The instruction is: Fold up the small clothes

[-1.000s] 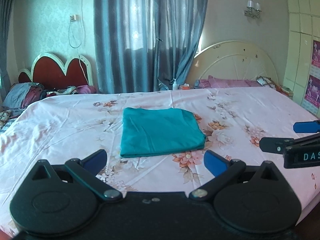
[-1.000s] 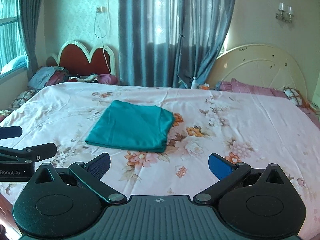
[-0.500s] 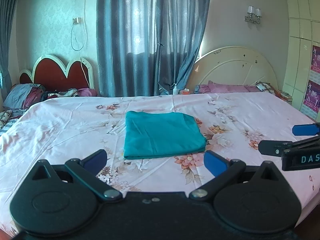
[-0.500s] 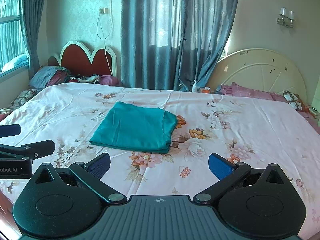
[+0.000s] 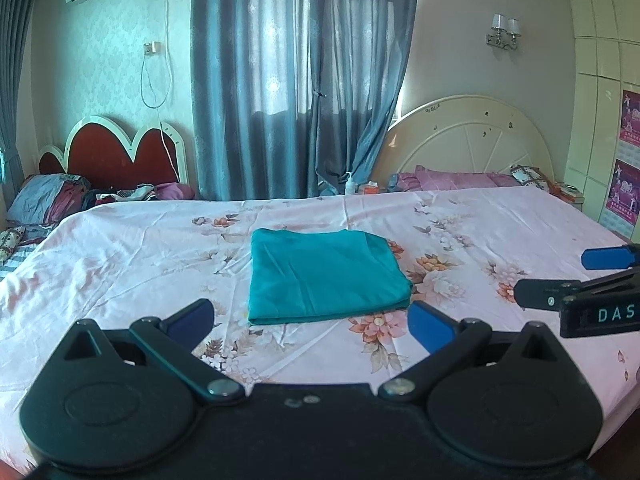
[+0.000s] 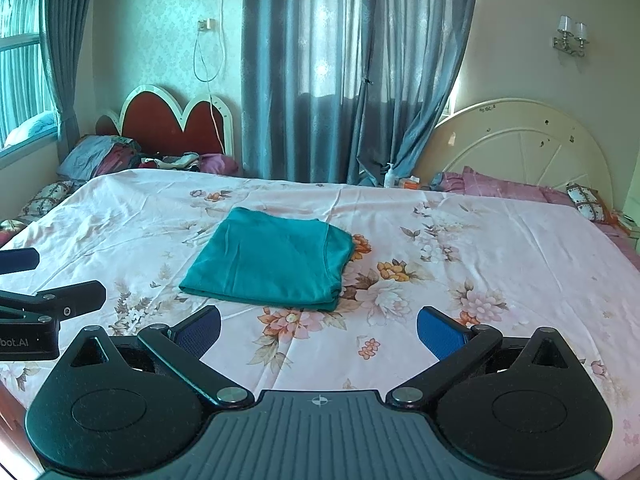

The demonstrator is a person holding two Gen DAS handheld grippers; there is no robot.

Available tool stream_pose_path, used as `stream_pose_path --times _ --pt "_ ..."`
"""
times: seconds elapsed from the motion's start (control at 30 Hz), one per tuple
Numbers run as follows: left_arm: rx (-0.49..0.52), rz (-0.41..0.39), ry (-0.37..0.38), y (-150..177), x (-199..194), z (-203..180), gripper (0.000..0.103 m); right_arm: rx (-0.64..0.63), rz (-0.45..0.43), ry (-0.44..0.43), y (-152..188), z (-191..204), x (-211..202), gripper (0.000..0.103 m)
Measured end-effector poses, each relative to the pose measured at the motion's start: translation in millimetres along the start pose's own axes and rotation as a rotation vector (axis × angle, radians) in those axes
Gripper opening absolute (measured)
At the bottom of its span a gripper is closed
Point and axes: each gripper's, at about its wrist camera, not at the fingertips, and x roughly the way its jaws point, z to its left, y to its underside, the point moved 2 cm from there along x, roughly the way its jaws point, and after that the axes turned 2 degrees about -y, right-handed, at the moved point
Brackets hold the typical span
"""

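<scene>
Left gripper (image 5: 312,318) with its blue-padded fingers (image 5: 430,326) spread wide and nothing between them, held above the near part of the bed (image 5: 120,248). Right gripper (image 6: 318,330) likewise wide apart and empty, its fingers (image 6: 440,336) over the floral sheet. The cloth (image 5: 324,274), a teal garment folded into a flat rectangle, lies on the sheet just ahead of the left fingertips and centred between them; its near folded edge sits a little beyond the pads, clear of both. From the right wrist view the same cloth (image 6: 272,260) lies ahead of the fingers and toward the left finger, its near corner close to that pad but apart from it. The right gripper (image 5: 608,258) enters the left wrist view at the right edge, beside and outside the left gripper's right finger, well apart from the cloth. The left gripper (image 6: 18,260) enters the right wrist view at the left edge in the same way. Far beyond the fingertips: a red headboard (image 5: 120,156) to the left, grey-blue curtains (image 5: 304,80) in the centre, a cream headboard (image 5: 472,136) to the right, with pillows (image 5: 452,180) at its foot. Clothes (image 5: 52,198) are piled below the red headboard.
</scene>
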Motion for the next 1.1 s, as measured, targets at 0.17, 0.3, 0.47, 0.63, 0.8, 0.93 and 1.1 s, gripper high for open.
stream_pose_path --times 0.17,0.3,0.47,0.63,0.8,0.93,1.1 --pt "0.004 -0.002 0.003 -1.6 -1.5 -2.2 0.103 0.000 0.001 -0.002 -0.2 -0.6 -0.9 0.103" --pt "0.008 -0.003 0.007 -1.4 -2.2 -4.3 0.103 0.001 0.000 -0.002 -0.3 -0.7 -0.9 0.103" --pt "0.014 -0.004 0.014 -2.1 -2.1 -6.2 0.103 0.000 0.000 -0.002 -0.2 -1.4 -2.3 0.103" --pt "0.018 -0.007 0.020 -2.9 -2.2 -6.6 0.103 0.005 0.000 0.000 0.0 -2.8 -4.7 0.103" --pt "0.021 -0.006 0.024 -2.7 -1.7 -6.9 0.103 0.004 0.002 -0.001 0.4 -2.5 -6.7 0.103" --pt "0.021 -0.007 0.025 -2.7 -1.4 -6.6 0.103 0.002 0.001 -0.005 -1.0 -1.8 -6.7 0.103" --pt "0.022 -0.006 0.025 -2.6 -1.1 -6.5 0.103 0.003 0.000 -0.005 -1.4 -1.7 -6.1 0.103"
